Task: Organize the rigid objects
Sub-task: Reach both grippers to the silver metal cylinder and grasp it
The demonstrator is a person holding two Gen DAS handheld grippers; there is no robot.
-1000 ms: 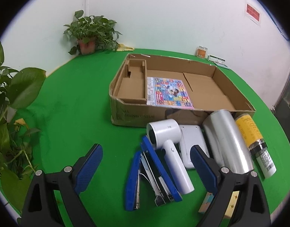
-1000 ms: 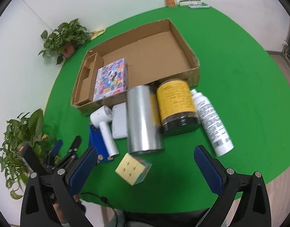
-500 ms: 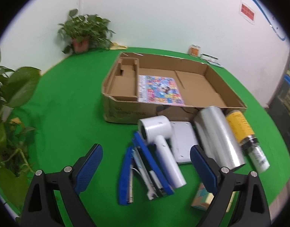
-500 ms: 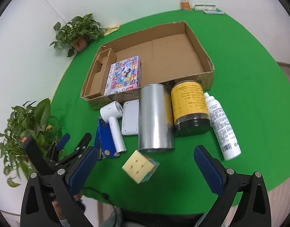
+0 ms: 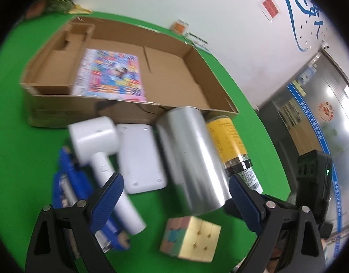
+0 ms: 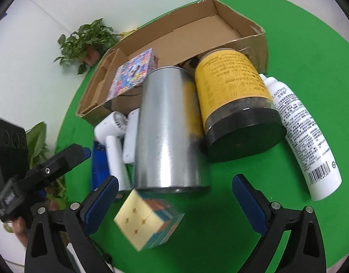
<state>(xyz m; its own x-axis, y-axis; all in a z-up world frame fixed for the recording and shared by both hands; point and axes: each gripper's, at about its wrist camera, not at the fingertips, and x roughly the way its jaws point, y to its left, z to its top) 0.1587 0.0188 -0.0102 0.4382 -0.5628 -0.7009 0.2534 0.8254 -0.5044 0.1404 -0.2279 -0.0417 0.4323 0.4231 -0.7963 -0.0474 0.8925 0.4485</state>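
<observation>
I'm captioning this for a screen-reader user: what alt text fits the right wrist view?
Open right gripper hovers over a puzzle cube on a green table. Beyond lie a silver can, a yellow-labelled jar, a white spray bottle and a cardboard box.

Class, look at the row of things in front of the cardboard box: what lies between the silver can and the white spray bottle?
The yellow-labelled jar with a black lid lies on its side between the silver can and the white spray bottle. The right wrist view shows it best.
</observation>
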